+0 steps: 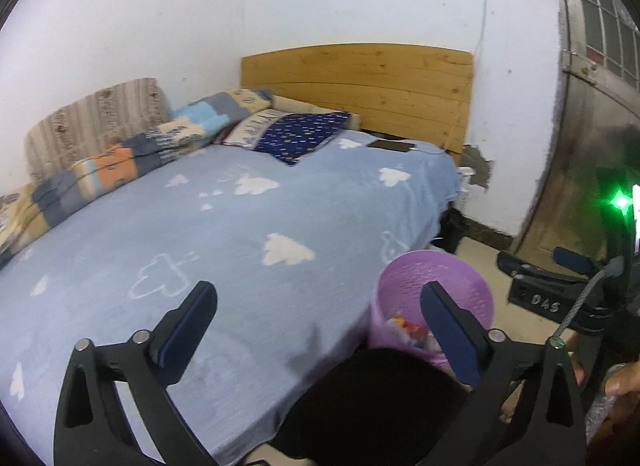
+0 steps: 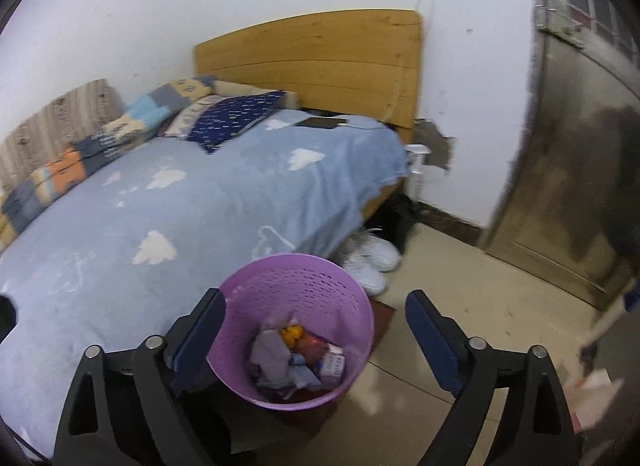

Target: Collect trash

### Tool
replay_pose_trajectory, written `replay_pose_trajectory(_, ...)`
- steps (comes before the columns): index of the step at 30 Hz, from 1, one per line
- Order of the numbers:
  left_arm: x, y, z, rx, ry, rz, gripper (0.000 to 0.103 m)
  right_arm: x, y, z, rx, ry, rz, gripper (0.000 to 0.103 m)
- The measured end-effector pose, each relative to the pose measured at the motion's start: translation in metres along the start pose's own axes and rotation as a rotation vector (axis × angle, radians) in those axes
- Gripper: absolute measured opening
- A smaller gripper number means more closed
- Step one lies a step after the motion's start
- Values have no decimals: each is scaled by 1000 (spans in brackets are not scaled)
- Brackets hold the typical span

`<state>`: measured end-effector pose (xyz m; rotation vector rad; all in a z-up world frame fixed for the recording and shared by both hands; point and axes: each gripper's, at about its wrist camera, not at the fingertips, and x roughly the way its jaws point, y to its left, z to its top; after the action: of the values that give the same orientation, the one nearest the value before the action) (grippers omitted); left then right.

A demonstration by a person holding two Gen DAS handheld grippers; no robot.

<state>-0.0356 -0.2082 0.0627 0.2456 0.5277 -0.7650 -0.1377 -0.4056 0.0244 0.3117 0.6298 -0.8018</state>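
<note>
A purple perforated waste basket (image 2: 304, 290) stands on the floor beside the bed, holding several pieces of trash (image 2: 298, 358): crumpled wrappers, an orange item and a small carton. My right gripper (image 2: 316, 320) is open and empty, hovering above the basket's mouth. In the left wrist view the basket (image 1: 416, 278) sits at the bed's edge, partly hidden by my right finger and a dark shape. My left gripper (image 1: 320, 310) is open and empty over the blue bedsheet (image 1: 224, 234). The right gripper's body (image 1: 540, 286) shows at the far right.
The bed has a wooden headboard (image 1: 360, 81), pillows (image 1: 296, 129) and a phone (image 1: 392, 144) on its cable. White shoes (image 2: 372, 262) lie under the bed's edge. A metal door (image 2: 568, 145) stands at the right. The floor is tiled (image 2: 460, 298).
</note>
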Motion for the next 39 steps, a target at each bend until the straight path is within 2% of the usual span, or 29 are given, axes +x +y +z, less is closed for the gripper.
replay_pose_trajectory(2, -6, 4, -8, -3, 1, 39, 103, -6, 3, -5, 16, -5, 5, 94)
replay_pose_trajectory(5, -12, 8, -20, 4, -4, 95, 103, -14, 7, -15, 37, -7, -44, 94)
replay_pose_trajectory(8, -16, 12, -27, 9, -7, 133, 103, -20, 17, -25, 2, 2, -46, 94)
replay_pose_trajectory(13, -16, 15, -26, -2, 3, 158, 103, -22, 22, -28, -19, 10, -40, 94)
replay_pose_trajectory(21, -9, 11, -22, 7, 14, 251, 103, -27, 29, -31, -35, -11, -31, 94)
replay_pose_trajectory(29, -14, 9, -23, 11, -18, 273, 103, -23, 32, -30, -42, 4, -28, 94)
replay_pose_trajectory(39, -14, 12, -23, 5, -14, 256, 103, -22, 34, -31, -43, 13, -29, 94)
